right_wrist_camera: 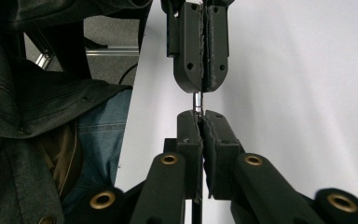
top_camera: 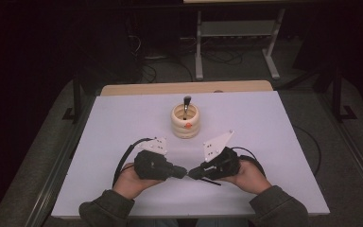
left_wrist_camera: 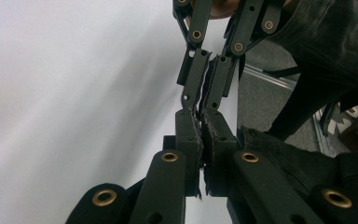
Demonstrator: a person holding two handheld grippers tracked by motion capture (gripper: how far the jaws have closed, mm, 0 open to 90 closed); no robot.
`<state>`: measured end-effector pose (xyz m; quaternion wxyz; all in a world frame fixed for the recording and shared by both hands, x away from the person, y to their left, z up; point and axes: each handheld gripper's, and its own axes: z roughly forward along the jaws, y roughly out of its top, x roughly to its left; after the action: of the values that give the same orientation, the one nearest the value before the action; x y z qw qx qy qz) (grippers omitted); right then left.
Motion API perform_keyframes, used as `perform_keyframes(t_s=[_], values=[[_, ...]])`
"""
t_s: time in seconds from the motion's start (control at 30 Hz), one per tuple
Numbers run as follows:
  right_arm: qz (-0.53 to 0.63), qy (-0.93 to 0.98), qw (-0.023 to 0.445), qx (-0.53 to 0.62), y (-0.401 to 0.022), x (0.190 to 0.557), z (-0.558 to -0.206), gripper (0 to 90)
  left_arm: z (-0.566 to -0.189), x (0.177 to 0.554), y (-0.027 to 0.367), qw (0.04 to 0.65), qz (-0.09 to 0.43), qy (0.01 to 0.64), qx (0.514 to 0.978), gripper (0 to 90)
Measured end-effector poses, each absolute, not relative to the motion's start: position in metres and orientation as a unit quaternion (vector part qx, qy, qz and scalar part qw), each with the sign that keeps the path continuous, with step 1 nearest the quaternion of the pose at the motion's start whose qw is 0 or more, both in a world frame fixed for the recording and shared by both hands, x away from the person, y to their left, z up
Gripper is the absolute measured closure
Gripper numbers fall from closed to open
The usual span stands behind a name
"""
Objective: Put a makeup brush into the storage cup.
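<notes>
- The left gripper (top_camera: 183, 172) and the right gripper (top_camera: 192, 174) are held tip to tip, low over the near part of the white table (top_camera: 123, 123). Both sets of jaws are drawn fully together.
- In the right gripper view a thin metal piece (right_wrist_camera: 197, 101) is seen coming out from between that gripper's tips. It bridges the small gap to the tips of the left gripper straight ahead.
- The right gripper is judged to be pinching the piece. Whether the left gripper's closed jaws also bite on it cannot be told, since its end is hidden at their tips.
- The step in hand is read as a handover between the grippers. It is best done with both hands kept still and in line, so the piece is not bent or levered.
- One grip should be confirmed before the other is eased. The release should be made slowly, with no pull along the piece until the jaws have parted.
- A thin dark rod (top_camera: 212, 181) lies just beneath the right gripper. Whether it belongs to the piece cannot be made out.
- The cream ribbed cup (top_camera: 185, 124), with a utensil (top_camera: 186, 105) standing in it, is well beyond both tips and should be left undisturbed.
</notes>
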<state>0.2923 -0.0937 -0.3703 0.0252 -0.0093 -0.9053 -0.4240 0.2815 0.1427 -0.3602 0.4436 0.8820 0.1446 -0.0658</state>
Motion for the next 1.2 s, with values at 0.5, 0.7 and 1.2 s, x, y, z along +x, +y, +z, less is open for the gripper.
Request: perform_keyframes(t_s=[0.5, 0.7, 1.2], values=[[-0.387, -0.922, 0.009, -0.021, -0.084, 0.29, -0.376, 82.8, -0.348, 0.279, 0.138, 0.41, -0.042, 0.138, 0.9, 86.3], [-0.388, -0.921, 0.025, -0.023, -0.083, 0.289, -0.383, 84.6, -0.347, 0.28, 0.143, 0.413, -0.042, 0.149, 0.898, 72.4], [-0.403, -0.909, 0.046, -0.096, -0.113, 0.305, -0.388, 84.6, -0.349, 0.281, 0.172, 0.423, -0.006, 0.192, 0.886, 56.7]])
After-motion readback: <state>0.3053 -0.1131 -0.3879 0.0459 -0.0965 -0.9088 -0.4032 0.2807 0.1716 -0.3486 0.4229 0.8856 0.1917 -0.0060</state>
